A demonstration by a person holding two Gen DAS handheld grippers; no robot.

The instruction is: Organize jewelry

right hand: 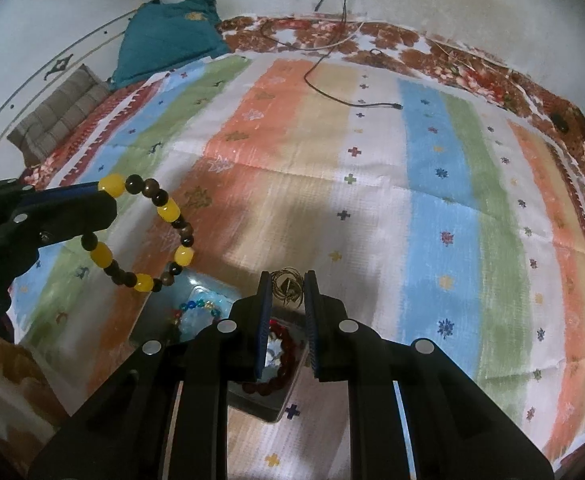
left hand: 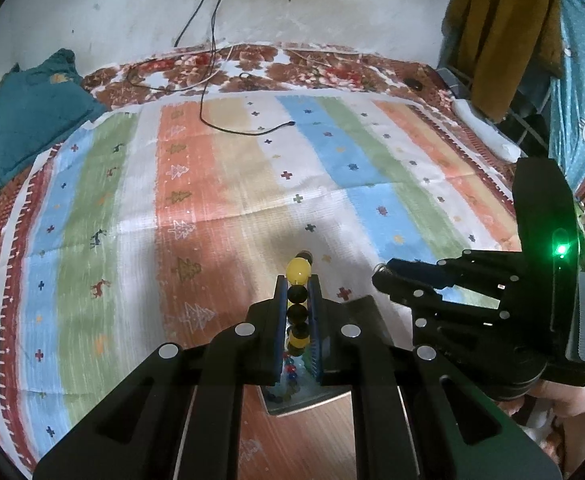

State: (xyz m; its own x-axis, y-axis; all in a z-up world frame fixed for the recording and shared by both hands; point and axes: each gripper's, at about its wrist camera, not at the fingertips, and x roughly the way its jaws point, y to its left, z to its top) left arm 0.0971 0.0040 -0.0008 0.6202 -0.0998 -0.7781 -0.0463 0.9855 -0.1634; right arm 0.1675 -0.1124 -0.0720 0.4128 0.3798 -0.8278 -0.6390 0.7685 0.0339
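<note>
My left gripper [left hand: 297, 280] is shut on a bracelet of yellow and dark beads [left hand: 297, 300] and holds it in the air above a shiny tray [left hand: 292, 400] with small coloured beads. In the right wrist view the same bracelet [right hand: 148, 232] hangs as a loop from the left gripper [right hand: 108, 194] at the left. My right gripper [right hand: 288, 284] is slightly open around a bunch of thin gold wire rings [right hand: 288, 286]. Below it a dark red bead bracelet [right hand: 276, 360] lies in the tray [right hand: 260, 404]. A colourful bead string [right hand: 196, 308] lies in another compartment.
A striped cloth [right hand: 372, 184] with small crosses covers the bed. A black cable [right hand: 332, 88] lies across its far part. A teal cloth bundle [right hand: 164, 36] and a brown striped cushion [right hand: 60, 112] sit at the far left. Clothes [left hand: 504, 32] hang at the right.
</note>
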